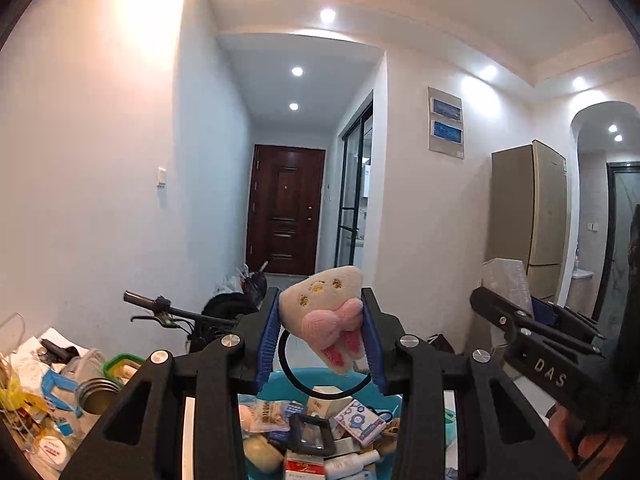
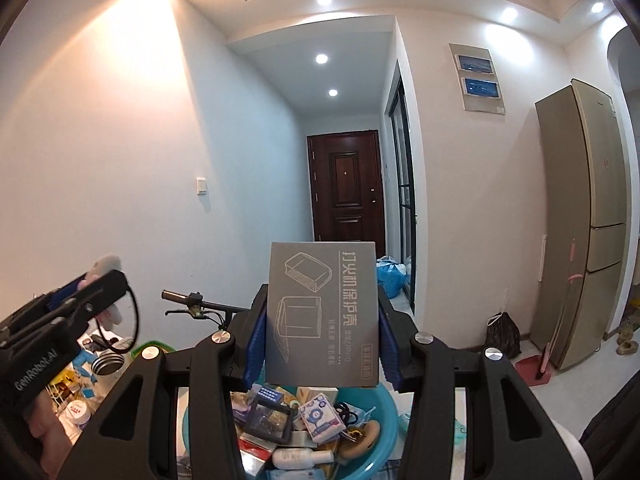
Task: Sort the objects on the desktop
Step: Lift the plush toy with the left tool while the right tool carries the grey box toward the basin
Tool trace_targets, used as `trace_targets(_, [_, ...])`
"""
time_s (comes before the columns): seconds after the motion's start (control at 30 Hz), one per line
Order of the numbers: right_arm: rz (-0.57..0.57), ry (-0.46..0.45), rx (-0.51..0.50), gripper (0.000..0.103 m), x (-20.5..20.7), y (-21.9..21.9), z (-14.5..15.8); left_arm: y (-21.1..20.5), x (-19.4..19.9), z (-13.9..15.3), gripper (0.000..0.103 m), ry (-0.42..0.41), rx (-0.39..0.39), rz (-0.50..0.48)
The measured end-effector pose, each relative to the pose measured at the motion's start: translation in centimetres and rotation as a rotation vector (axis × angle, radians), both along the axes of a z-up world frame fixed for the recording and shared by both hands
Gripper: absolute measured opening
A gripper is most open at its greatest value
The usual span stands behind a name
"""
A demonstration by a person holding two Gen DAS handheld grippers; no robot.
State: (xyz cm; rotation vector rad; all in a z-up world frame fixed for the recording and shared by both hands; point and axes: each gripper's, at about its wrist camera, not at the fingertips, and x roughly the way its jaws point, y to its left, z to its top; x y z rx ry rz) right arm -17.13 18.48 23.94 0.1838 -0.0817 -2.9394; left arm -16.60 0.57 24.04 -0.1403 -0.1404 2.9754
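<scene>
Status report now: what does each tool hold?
Left tool shut on plush hair tie. Right tool shut on grey box. Both above full teal basin.

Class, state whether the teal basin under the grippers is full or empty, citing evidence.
Full: the teal basin is heaped with small boxes, packets and a white bottle.
</scene>
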Motion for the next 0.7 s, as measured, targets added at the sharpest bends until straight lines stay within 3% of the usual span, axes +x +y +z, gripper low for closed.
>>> trace_targets(0.2, [-0.002,0.015,0.031,0.046,-0.1,-1.1,-0.5,0.4,-1.4,-0.9,0.040,-0.046,-0.011,0.013])
trace_targets(0.7, [-0.012,0.001,-0.030,0.046,0.0,1.4,-0.4,1.0,-1.4,-1.4,0.040,-0.063,-0.012,0.019])
